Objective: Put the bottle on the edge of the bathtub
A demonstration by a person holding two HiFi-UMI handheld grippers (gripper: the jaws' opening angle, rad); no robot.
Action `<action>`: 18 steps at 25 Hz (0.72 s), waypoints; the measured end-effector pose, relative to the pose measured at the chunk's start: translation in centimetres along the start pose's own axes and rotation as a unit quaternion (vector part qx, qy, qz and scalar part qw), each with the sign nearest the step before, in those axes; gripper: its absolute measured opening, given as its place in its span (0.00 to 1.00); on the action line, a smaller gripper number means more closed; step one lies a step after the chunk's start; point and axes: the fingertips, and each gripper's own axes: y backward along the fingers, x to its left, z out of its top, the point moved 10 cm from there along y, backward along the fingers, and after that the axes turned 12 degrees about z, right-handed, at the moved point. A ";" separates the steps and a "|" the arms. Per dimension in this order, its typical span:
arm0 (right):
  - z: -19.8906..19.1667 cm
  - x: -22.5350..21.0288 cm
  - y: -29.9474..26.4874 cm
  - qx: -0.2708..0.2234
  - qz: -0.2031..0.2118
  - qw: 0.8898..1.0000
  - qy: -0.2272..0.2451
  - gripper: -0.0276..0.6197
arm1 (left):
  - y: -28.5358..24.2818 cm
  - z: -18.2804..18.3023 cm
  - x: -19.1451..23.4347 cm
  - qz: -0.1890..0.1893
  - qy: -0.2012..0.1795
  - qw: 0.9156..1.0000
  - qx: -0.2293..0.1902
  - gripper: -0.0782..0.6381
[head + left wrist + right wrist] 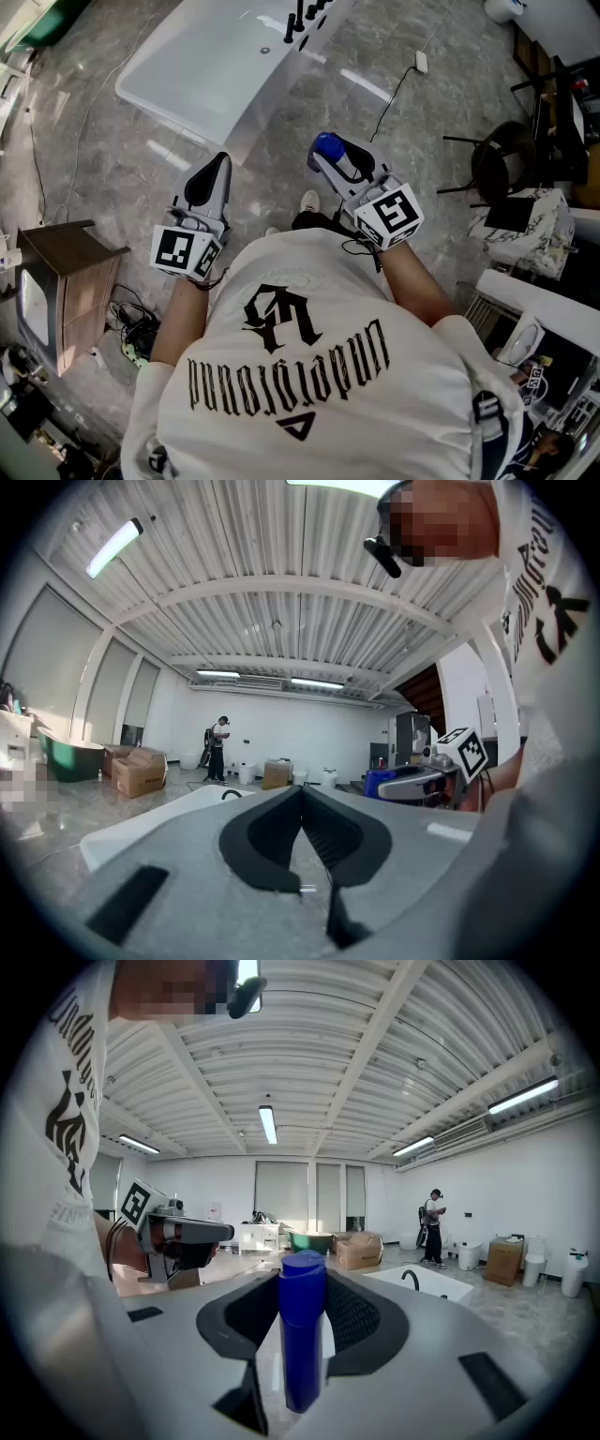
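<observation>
Bottle first: the tall blue plastic bottle [302,1335] stands upright between the jaws of my right gripper [330,159], whose black ribbed pads close on it from both sides, so that claw is gripping the bottle. From the head view I see its blue cap [327,145] poking out at the far end of the jaws, over the grey marbled floor [309,103]. The white oblong bathtub [206,56] lies farther off and to the left, well apart from the bottle, with black tap fittings [300,23] at its far right rim. My left gripper [220,169] is held level beside the right one, a little to its left; in its own view the two pads meet at their tips with nothing between them, so that claw is closed and empty. A brown wooden side table [70,272] stands at the near left, and a black chair [502,164] at the right. Far across the room a person [433,1227] stands near some cardboard boxes [359,1251].
</observation>
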 end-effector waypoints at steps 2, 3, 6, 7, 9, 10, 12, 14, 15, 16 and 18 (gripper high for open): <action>-0.1 -0.4 -0.2 0.000 0.001 1.000 0.002 0.28 | -0.4 -0.1 0.0 0.004 0.001 1.000 0.002 0.13; -0.1 -0.7 -0.2 -0.001 0.002 1.000 0.002 0.28 | -0.6 -0.2 0.0 0.006 0.001 1.000 0.003 0.13; -0.3 -2.4 -0.3 -0.001 0.010 1.000 0.000 0.28 | -2.1 -0.2 -0.3 0.012 0.001 1.000 0.008 0.13; -0.4 -3.2 -0.2 -0.001 0.013 1.000 -0.003 0.28 | -2.8 -0.2 -0.6 0.013 0.000 1.000 0.010 0.13; -0.7 -5.1 0.0 0.001 0.020 1.000 -0.009 0.28 | -4.6 -0.2 -1.2 0.015 -0.002 1.000 0.014 0.13; -0.8 -6.1 0.2 0.002 0.025 1.000 -0.011 0.28 | -5.5 -0.2 -1.6 0.017 -0.002 1.000 0.015 0.13; -1.0 -8.0 0.4 0.001 0.033 0.999 -0.014 0.28 | -7.3 -0.3 -2.3 0.020 -0.002 1.000 0.019 0.13; -0.9 -9.5 0.4 0.000 0.043 0.999 -0.013 0.28 | -8.6 -0.5 -2.6 0.023 -0.005 0.999 0.024 0.13; -0.9 -10.2 0.5 -0.001 0.047 0.999 -0.014 0.28 | -9.2 -0.6 -2.8 0.025 -0.006 0.999 0.027 0.13; -1.0 -11.0 0.6 -0.001 0.049 0.999 -0.016 0.28 | -9.8 -0.7 -3.0 0.029 -0.006 0.999 0.030 0.13; -1.1 -12.7 1.1 -0.001 0.054 0.998 -0.020 0.28 | -11.2 -0.8 -3.7 0.038 -0.004 0.999 0.035 0.13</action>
